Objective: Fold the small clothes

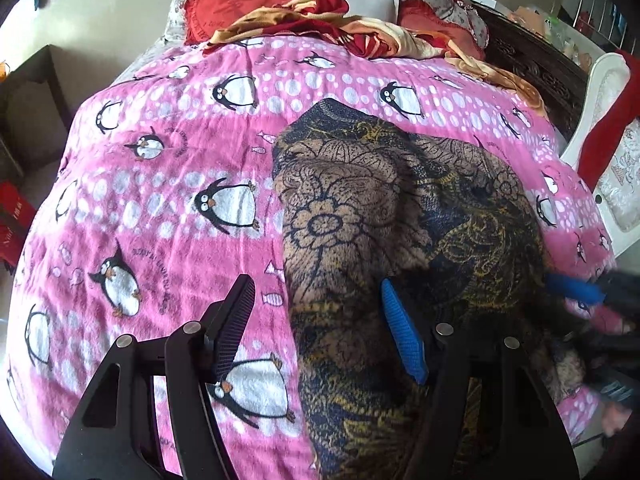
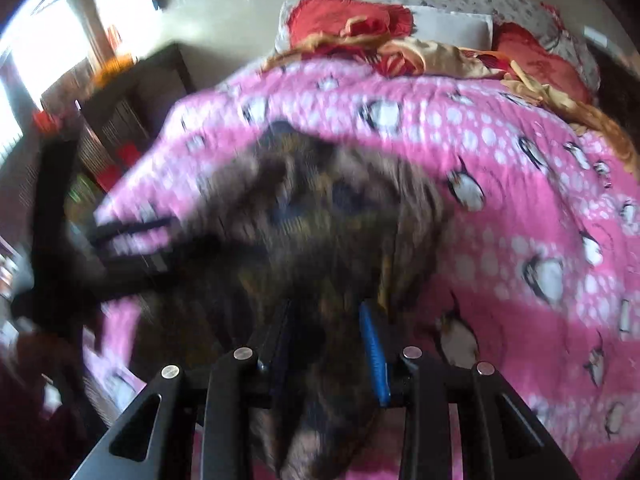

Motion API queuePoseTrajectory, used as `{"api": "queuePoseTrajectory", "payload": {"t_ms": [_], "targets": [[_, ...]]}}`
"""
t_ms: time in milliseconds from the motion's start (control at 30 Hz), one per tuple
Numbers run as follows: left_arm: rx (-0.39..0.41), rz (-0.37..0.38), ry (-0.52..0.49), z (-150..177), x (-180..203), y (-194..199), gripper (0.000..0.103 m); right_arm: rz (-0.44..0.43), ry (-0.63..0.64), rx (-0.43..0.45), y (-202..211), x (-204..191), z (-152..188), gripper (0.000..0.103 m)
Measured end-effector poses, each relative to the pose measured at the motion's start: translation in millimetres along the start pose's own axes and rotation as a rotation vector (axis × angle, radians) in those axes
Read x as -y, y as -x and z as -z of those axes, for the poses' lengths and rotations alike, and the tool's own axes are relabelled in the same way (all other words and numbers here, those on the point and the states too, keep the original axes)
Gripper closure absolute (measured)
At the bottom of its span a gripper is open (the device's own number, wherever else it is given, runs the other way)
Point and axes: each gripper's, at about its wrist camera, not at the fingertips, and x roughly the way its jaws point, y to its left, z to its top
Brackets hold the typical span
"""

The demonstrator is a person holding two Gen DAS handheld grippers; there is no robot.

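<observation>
Left wrist view: left tongs [image 1: 318, 328] spread wide, gripping nothing; black finger over the pink penguin blanket [image 1: 160, 184], blue finger lying on the dark floral garment [image 1: 384, 208]. Garment sits on the bed from centre to 6 o'clock, one layer apparently turned over, brown fuzzy side up. Right tongs [image 1: 576, 290] enter at 3 o'clock at the garment's edge; their state is unreadable from here. Looks like mid-fold: right side carries cloth, left is free. Next move probably needs the left tongs to pin or pinch the near edge so the fold lands square. Room: red heart cushions [image 1: 248, 4] and crumpled red-yellow bedding [image 1: 328, 20] at 12, carved dark headboard [image 1: 536, 60] at 1–2, cardboard box [image 1: 32, 108] at 9. Right wrist view: heavy motion blur. Right tongs look narrowed onto the garment [image 2: 304, 216] with cloth running between the fingers, so likely gripping it, not certain. Left tongs [image 2: 132, 232] at 9 o'clock, blurred. Blanket [image 2: 520, 208] fills 1–5, floor [image 2: 224, 32] at 11.
</observation>
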Motion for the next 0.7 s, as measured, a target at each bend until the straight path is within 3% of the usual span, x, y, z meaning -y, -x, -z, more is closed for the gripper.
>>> {"api": "queuePoseTrajectory", "payload": {"t_ms": [100, 267, 400, 500, 633, 700], "targets": [[0.015, -0.018, 0.006, 1.8, 0.4, 8.5, 0.037, 0.080, 0.011, -0.023, -11.1, 2.2, 23.4, 0.070], [0.065, -0.050, -0.012, 5.3, 2.3, 33.0, 0.037, 0.059, -0.063, -0.010, 4.3, 8.1, 31.3, 0.068], [0.111, -0.041, -0.020, 7.9, 5.2, 55.2, 0.037, 0.099, -0.095, 0.080, 35.1, 0.4, 30.8, 0.053], [0.146, -0.038, -0.032, 10.7, 9.4, 73.8, 0.037, 0.127, -0.111, 0.148, 54.3, -10.9, 26.9, 0.051], [0.180, -0.047, -0.052, 13.3, 14.0, 90.6, 0.037, 0.171, -0.130, 0.197, 67.2, -21.9, 18.2, 0.027], [0.204, -0.055, -0.058, 15.0, 14.8, 99.1, 0.037, 0.179, -0.128, 0.217, 69.6, -26.0, 14.3, 0.027]]}}
